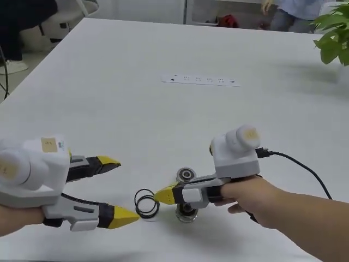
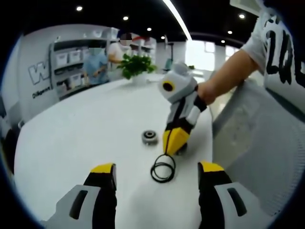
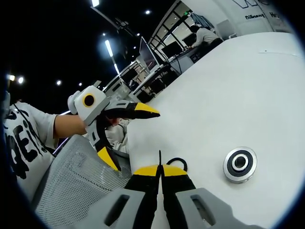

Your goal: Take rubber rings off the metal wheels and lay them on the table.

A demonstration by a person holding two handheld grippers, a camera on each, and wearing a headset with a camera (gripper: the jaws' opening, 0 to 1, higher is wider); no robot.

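Left gripper (image 1: 126, 190): jaws wide, empty.
Right gripper (image 1: 158, 195): jaws closed, apparently pinching thin black rubber ring (image 1: 146, 203).
Risk: ring could snap free, knocking small silver metal wheel (image 1: 186, 174).

White-housed left gripper (image 1: 126, 190) and right gripper (image 1: 161, 195), black jaws yellow-tipped (black cable (image 1: 297, 162) on the right)
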